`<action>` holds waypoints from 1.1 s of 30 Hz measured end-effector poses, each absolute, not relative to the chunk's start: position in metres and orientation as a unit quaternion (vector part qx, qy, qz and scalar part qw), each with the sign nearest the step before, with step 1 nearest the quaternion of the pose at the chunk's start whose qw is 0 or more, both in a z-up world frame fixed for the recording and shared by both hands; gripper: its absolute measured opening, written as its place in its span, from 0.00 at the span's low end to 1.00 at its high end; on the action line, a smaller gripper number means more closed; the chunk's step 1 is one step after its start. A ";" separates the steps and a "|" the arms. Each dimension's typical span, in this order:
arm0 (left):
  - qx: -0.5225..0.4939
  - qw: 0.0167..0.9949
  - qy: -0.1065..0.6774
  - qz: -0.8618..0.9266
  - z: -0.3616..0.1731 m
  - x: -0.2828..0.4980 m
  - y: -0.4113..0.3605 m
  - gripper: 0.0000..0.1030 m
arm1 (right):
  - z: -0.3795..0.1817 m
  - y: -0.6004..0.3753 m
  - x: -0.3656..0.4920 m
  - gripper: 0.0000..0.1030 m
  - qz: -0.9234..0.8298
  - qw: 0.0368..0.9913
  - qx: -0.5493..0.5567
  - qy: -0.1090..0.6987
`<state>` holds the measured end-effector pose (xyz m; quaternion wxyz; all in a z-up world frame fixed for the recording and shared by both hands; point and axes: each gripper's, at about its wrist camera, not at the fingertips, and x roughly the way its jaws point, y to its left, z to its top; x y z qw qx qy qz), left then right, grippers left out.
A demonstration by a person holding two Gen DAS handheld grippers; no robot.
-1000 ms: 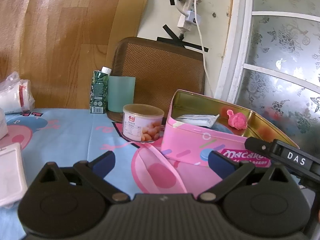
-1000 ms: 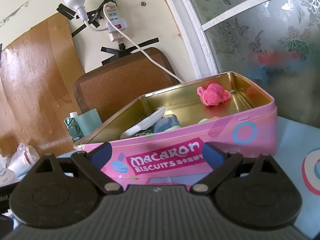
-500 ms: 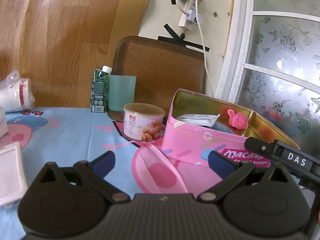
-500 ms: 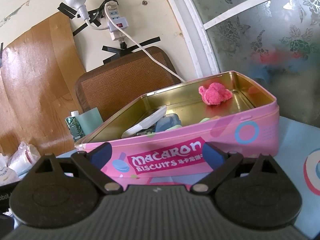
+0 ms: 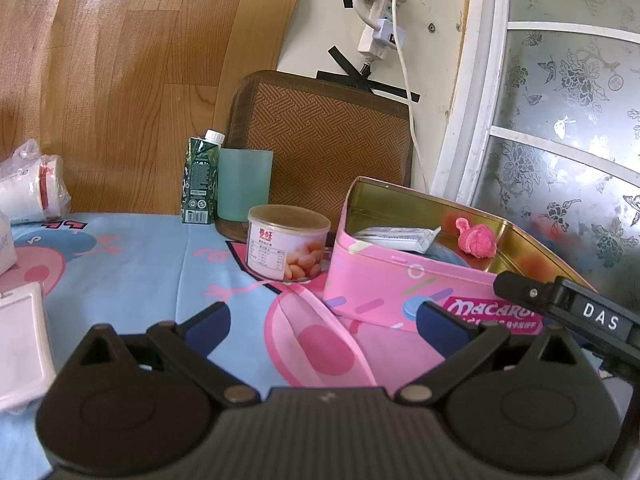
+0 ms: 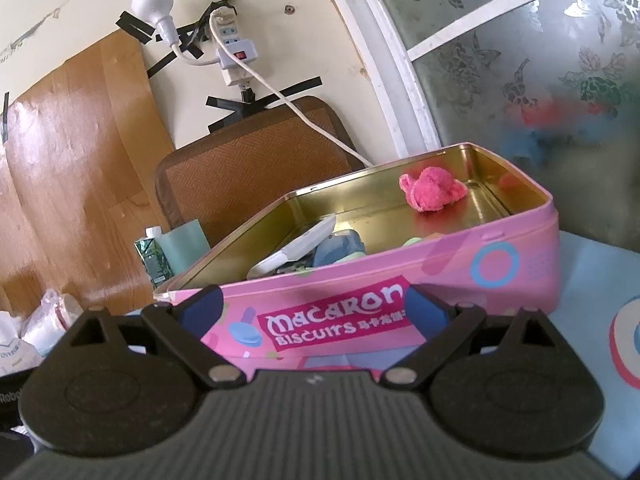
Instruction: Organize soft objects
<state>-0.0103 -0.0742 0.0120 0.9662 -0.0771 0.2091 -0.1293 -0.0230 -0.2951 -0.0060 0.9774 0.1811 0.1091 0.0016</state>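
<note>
An open pink macaron biscuit tin (image 5: 384, 284) (image 6: 500, 276) stands on the blue cartoon tablecloth. Inside it lie a fuzzy pink soft toy (image 5: 478, 238) (image 6: 432, 194) at the far end, a white packet (image 5: 394, 236) (image 6: 296, 250) and a blue soft item (image 6: 338, 250) partly hidden by the tin wall. My left gripper (image 5: 324, 320) is open and holds nothing, left of and in front of the tin. My right gripper (image 6: 312, 310) is open too, close against the tin's front wall, nothing between its fingers.
A peanut can (image 5: 288, 248) stands just left of the tin. Behind it are a green carton (image 5: 200, 184), a teal cup (image 5: 244, 184) and a brown woven chair back (image 5: 324, 148). A white container (image 5: 22, 344) and wrapped cups (image 5: 32, 192) sit at the left.
Both views shift only slightly; the right gripper has tilted and edged a little closer to the tin. Both grippers stay open and nothing in the tin has moved.
</note>
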 end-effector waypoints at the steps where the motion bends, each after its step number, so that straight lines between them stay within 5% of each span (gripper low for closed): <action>1: -0.077 0.966 0.209 -0.129 0.012 -0.010 -0.074 1.00 | -0.006 -0.295 -0.023 0.96 0.001 0.977 0.181 0.110; 33: -0.095 0.964 0.215 -0.124 0.012 -0.008 -0.068 1.00 | -0.005 -0.293 -0.018 0.96 0.005 0.978 0.170 0.124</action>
